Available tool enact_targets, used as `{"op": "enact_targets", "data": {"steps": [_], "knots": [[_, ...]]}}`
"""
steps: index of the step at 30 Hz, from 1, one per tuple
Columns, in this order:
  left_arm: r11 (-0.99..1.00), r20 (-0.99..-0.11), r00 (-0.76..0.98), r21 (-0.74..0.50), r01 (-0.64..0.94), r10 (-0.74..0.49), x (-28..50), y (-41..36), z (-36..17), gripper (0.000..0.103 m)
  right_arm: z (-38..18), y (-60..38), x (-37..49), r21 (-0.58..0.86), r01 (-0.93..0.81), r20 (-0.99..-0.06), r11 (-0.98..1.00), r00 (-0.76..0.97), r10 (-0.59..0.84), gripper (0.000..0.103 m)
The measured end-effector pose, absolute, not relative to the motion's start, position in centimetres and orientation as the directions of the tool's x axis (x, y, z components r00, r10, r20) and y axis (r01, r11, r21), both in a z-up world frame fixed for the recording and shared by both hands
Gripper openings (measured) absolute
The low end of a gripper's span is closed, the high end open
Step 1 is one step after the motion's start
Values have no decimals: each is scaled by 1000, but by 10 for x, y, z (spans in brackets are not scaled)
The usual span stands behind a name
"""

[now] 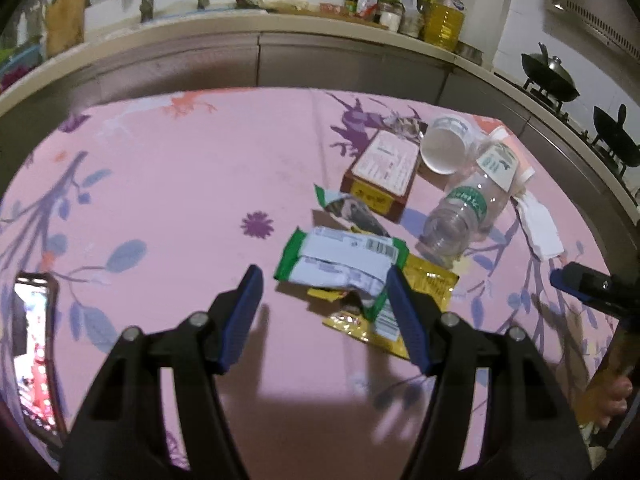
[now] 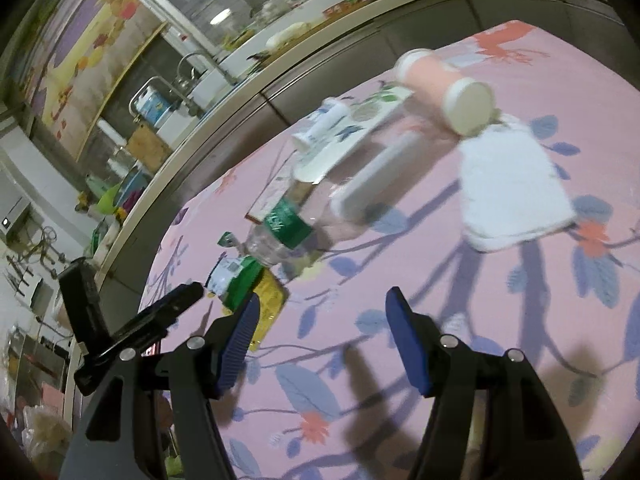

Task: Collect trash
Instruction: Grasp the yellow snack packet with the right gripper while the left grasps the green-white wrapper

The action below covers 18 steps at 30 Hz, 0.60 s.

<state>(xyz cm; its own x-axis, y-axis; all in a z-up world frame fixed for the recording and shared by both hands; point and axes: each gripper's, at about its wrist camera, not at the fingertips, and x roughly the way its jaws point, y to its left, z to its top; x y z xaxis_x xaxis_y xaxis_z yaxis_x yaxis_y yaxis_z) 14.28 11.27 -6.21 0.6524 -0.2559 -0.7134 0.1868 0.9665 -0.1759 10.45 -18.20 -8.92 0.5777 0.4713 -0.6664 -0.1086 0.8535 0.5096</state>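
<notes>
Trash lies on a pink floral cloth (image 1: pixel 180 184). A green-and-white wrapper (image 1: pixel 340 258) rests on a yellow wrapper (image 1: pixel 432 284), just past the tips of my left gripper (image 1: pixel 323 272), which is open and holds nothing. Beyond them are a dark torn wrapper (image 1: pixel 352 212), a brown box (image 1: pixel 384 172), a white cup (image 1: pixel 444 148) on its side, a clear bottle (image 1: pixel 460 220) and a white tissue (image 1: pixel 538 228). My right gripper (image 2: pixel 323 298) is open and empty above bare cloth. The white tissue (image 2: pixel 516 184), the bottle (image 2: pixel 288 224) and a pink tube (image 2: pixel 444 88) lie ahead of it, blurred.
A phone (image 1: pixel 34 352) with a lit screen lies at the cloth's left edge. A kitchen counter (image 1: pixel 280 28) with jars, a sink and taps curves behind. Two black woks (image 1: pixel 552 76) sit on a stove at the right. The left gripper's body (image 2: pixel 160 316) shows left of the right one.
</notes>
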Motion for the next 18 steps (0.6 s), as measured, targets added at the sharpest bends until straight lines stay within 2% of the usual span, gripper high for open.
{"op": "enact_targets", "data": {"steps": [6, 8, 9, 15, 18], "knots": [[908, -716, 565, -377, 182, -410, 164, 123, -76, 62, -97, -149, 120, 499, -187, -676, 846, 526, 516, 63], [883, -699, 550, -433, 183, -457, 167, 125, -78, 51, -104, -142, 127, 491, -196, -690, 849, 508, 516, 63], [871, -693, 541, -455, 184, -476, 170, 126, -79, 50, -108, -140, 132, 494, -196, -695, 847, 496, 520, 63], [797, -650, 502, -585, 147, -570, 185, 133, -85, 50, -121, -128, 152, 494, -225, -698, 839, 473, 538, 50], [741, -616, 479, -661, 118, -626, 195, 139, -90, 50, -122, -117, 153, 468, -270, -702, 841, 464, 540, 38]]}}
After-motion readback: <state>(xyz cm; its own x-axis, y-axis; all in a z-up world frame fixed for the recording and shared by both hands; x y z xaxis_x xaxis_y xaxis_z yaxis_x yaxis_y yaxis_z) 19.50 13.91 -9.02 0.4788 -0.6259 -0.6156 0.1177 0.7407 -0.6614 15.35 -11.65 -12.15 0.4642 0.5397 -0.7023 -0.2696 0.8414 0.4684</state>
